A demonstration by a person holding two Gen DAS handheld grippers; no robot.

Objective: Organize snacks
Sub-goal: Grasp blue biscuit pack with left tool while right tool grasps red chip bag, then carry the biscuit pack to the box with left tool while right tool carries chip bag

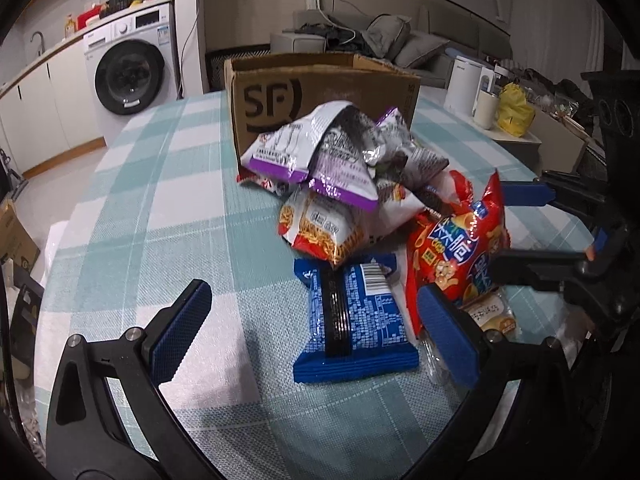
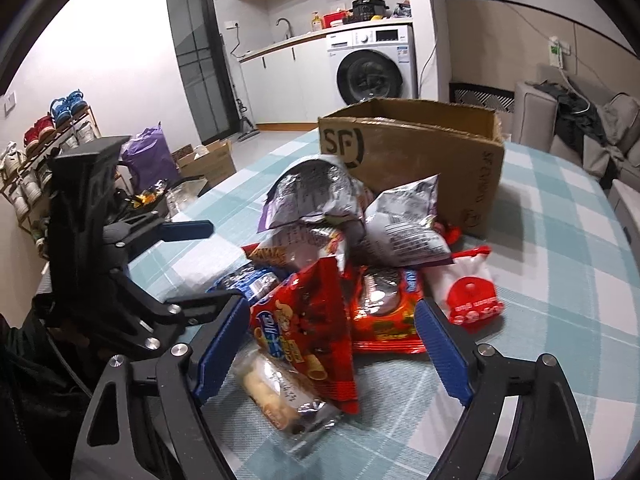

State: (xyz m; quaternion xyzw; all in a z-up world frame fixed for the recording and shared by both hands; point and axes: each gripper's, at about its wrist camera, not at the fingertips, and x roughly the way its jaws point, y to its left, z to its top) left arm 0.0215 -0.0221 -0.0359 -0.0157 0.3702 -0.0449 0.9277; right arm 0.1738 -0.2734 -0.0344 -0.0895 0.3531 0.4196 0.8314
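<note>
while both the left gripper (image 1: 316, 332) and right gripper (image 2: 332, 348) hang wide open (nothing held), the snack pile (image 1: 360, 200) sits touching the cardboard box (image 1: 320, 92).

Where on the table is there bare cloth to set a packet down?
Bare tablecloth lies left of the snack pile and cardboard box, and right of them. Between the open left gripper and right gripper, packets crowd.

Glossy crinkled foil snack bags (image 1: 320, 148); shiny blue plastic wrapper (image 1: 354, 320); matt brown corrugated cardboard box (image 2: 432, 152); woven checked cloth tablecloth (image 1: 160, 200); ribbed blue gripper pads (image 2: 440, 352), matt black plastic arms
</note>
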